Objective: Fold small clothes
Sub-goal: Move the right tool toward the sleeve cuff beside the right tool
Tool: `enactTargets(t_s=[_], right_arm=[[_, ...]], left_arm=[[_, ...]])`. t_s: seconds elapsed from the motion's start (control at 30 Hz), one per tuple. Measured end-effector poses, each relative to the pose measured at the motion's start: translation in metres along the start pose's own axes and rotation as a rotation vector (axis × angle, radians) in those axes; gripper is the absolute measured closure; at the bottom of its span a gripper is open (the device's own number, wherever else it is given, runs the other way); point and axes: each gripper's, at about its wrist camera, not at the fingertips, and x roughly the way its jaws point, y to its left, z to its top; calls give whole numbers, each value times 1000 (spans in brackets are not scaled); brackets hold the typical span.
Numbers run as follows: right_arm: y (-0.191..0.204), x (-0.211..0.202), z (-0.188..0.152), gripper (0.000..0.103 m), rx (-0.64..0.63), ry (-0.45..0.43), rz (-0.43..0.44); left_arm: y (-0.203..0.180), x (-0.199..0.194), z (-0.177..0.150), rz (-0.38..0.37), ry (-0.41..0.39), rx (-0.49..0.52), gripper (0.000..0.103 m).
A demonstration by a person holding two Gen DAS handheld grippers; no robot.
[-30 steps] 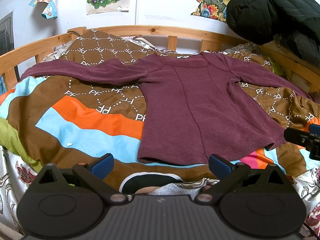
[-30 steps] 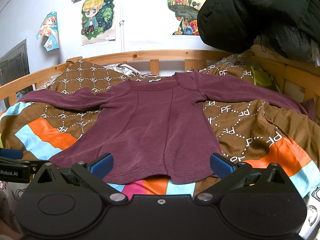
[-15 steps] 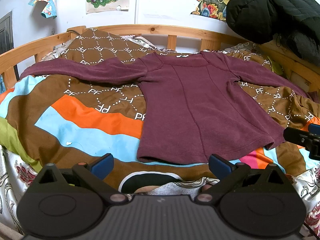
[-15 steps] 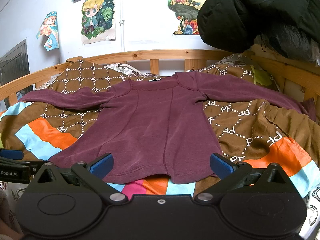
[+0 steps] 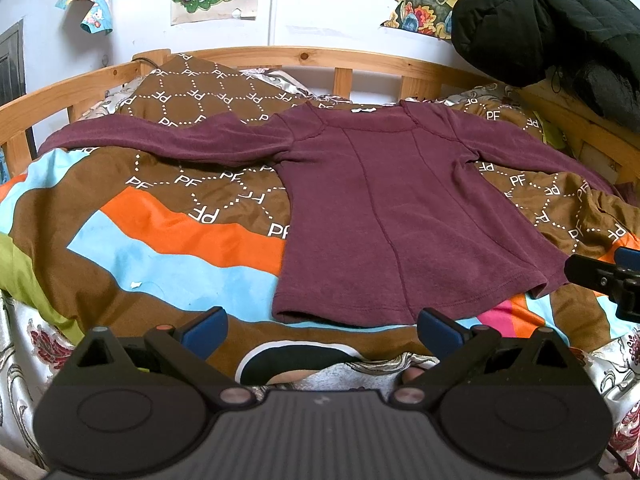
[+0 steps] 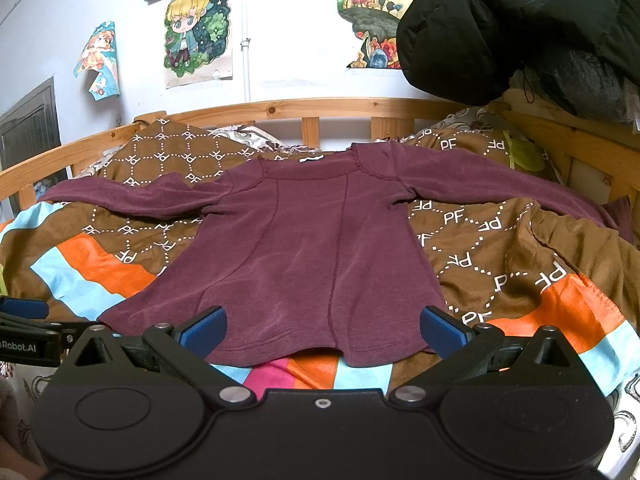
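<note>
Bedroom; wooden bed point(image 5: 360, 65), posters point(image 6: 199, 36)

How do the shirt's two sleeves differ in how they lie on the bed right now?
The left sleeve lies nearly straight across the brown quilt toward the bed's left rail, while the right sleeve slopes down over rumpled quilt toward the right edge. The left sleeve shows shallow wrinkles near the shoulder; the right sleeve looks smoother. Both are fully extended, unfolded, on the maroon shirt.

White "PF" letters repeat across the brown bedspread point(image 5: 224, 96), and "Robot.AI" stands on the left gripper point(image 6: 28, 346).
</note>
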Motion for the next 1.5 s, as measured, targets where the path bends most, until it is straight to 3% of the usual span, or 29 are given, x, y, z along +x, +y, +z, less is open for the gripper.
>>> enactTargets(t_s=[0.5,0.83,1.1,1.5], right_arm=[[1,2,-1,1,-1,10,4],[1,19,4,1,24,38,50],[-6,51,42,1,83,55,101],[-18,123,86,1,118,140,54]], left_arm=[[-1,2,-2,-2,10,1,1],[2,7,4,6,38,-3,1],[19,28,38,12,104,-24,1],[32,84,109,51,63,24,1]])
